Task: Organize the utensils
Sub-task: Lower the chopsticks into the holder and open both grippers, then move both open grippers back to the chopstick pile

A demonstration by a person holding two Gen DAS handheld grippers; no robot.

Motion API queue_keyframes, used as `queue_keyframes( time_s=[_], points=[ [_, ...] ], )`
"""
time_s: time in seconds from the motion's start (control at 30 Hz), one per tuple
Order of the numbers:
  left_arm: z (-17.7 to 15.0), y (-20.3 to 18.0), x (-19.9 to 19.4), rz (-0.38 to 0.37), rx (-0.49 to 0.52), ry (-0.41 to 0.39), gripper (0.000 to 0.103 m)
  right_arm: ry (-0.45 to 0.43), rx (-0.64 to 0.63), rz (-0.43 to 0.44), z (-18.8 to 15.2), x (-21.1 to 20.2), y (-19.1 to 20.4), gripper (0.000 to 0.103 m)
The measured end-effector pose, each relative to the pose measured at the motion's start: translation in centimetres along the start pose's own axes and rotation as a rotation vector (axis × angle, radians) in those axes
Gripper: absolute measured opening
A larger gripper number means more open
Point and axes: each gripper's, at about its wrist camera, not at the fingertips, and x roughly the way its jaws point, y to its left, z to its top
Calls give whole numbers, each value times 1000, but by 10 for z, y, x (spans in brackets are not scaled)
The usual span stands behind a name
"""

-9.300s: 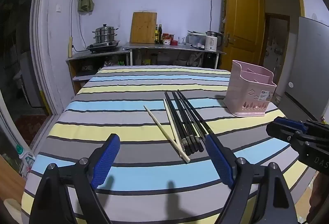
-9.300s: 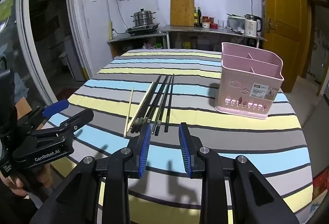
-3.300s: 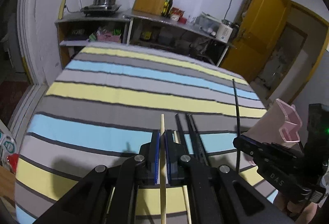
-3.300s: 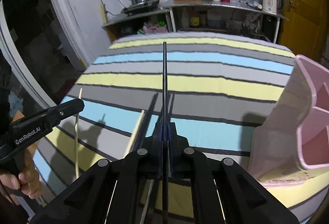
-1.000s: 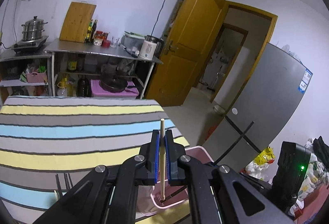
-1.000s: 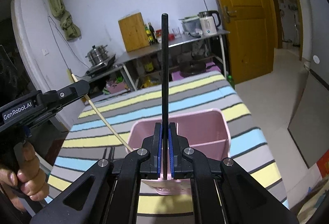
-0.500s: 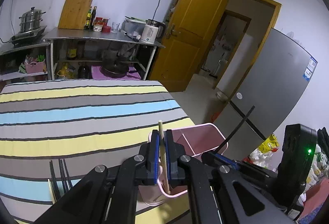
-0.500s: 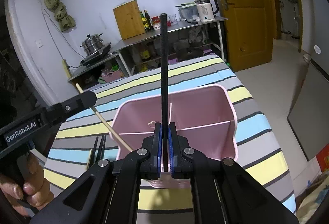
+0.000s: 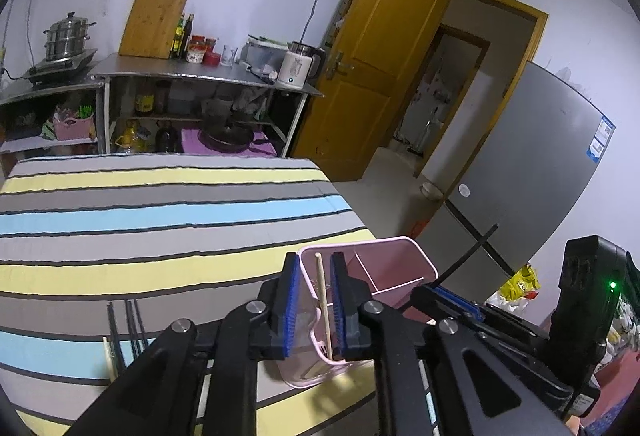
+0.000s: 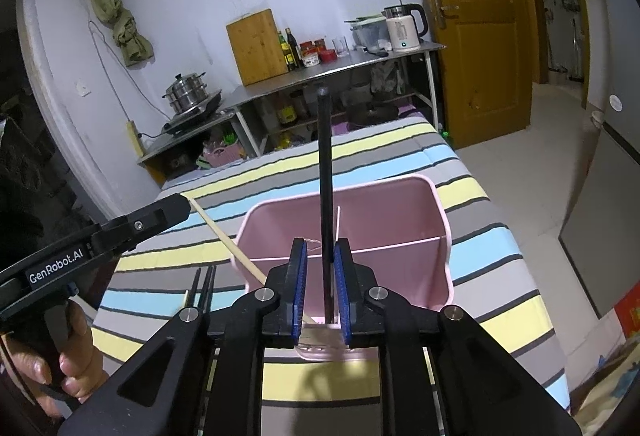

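A pink divided utensil holder [image 9: 416, 260] [image 10: 400, 204] stands on the striped table. My left gripper [image 9: 314, 304] is open just over its near corner; a light wooden chopstick [image 9: 322, 300] stands loose between the jaws with its lower end in the holder. My right gripper [image 10: 320, 282] is open above the holder's near edge; a black chopstick [image 10: 325, 172] stands between its jaws, lower end in the holder. The wooden chopstick [image 10: 228, 240] and the left gripper also show in the right wrist view. The black chopstick [image 9: 468, 256] shows at right in the left wrist view.
Several black chopsticks and one wooden one [image 9: 120, 332] [image 10: 200, 288] lie on the striped tablecloth [image 9: 160, 212] left of the holder. The table's right edge drops to the floor near a grey fridge [image 9: 532, 172]. A steel counter [image 10: 340, 68] stands behind.
Both grippers have lowered to the holder and opened. The wooden and the black chopstick now stand loose between the jaws with their ends in the holder.
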Motion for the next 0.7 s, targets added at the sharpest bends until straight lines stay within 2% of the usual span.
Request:
queue_keyframes(
  time_s=[0.13, 0.33, 0.7],
  points=[
    [-6, 3, -25, 6, 13, -42, 20, -20, -6, 7, -2, -14, 3, 14],
    [-19, 14, -61, 23, 3, -90, 20, -40, -5, 28, -9, -32, 5, 14],
    [-58, 32, -97, 43, -4, -86, 20, -46, -12, 47, -29, -51, 8, 14]
  ],
)
